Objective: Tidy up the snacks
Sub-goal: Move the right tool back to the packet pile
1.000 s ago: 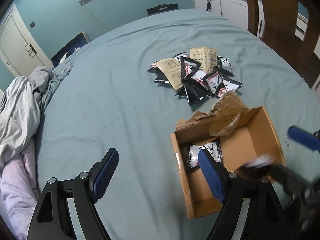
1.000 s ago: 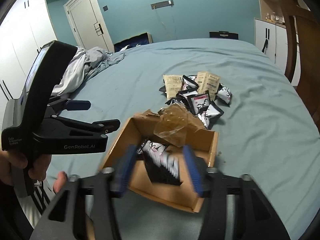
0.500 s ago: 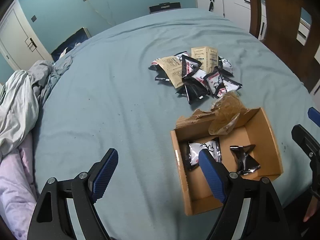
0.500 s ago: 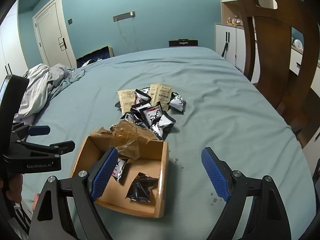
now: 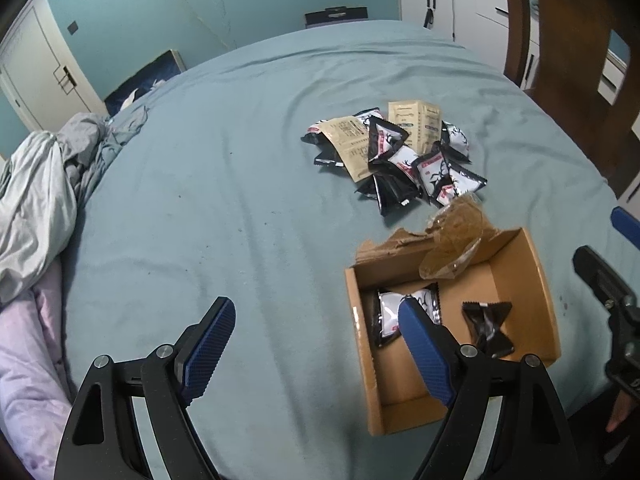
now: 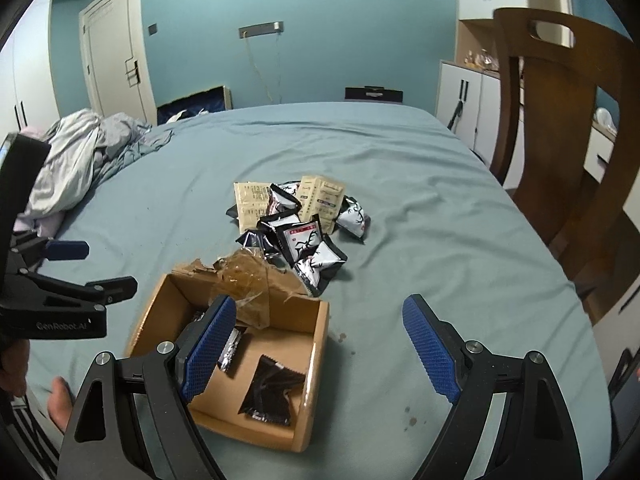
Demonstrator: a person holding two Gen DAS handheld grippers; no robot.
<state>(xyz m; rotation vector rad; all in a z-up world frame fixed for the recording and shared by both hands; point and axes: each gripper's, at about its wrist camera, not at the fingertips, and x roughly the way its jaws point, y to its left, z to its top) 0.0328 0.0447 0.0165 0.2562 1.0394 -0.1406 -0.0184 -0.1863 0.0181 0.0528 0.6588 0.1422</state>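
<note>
An open cardboard box (image 5: 536, 280) (image 6: 316, 344) sits on the teal bed. Inside lie a white-and-black snack packet (image 5: 394, 308) and a black packet (image 5: 490, 330) (image 6: 272, 394). A pile of snack packets (image 5: 400, 156) (image 6: 304, 224), black, white and tan, lies beyond the box. My left gripper (image 5: 316, 348) is open and empty, low over the bed, its right finger over the box's left part. My right gripper (image 6: 320, 354) is open and empty, held above the box's right wall. It also shows at the right edge of the left wrist view (image 5: 612, 280).
Crumpled brown tape film (image 5: 454, 240) hangs on the box's torn far flap. Rumpled grey bedding (image 5: 36, 200) (image 6: 76, 164) lies at the bed's left. A wooden chair (image 6: 560, 128) and white cabinets (image 6: 464, 108) stand to the right.
My right gripper released the black packet into the box, opened, and drew back and to the right. The left gripper stayed nearly still.
</note>
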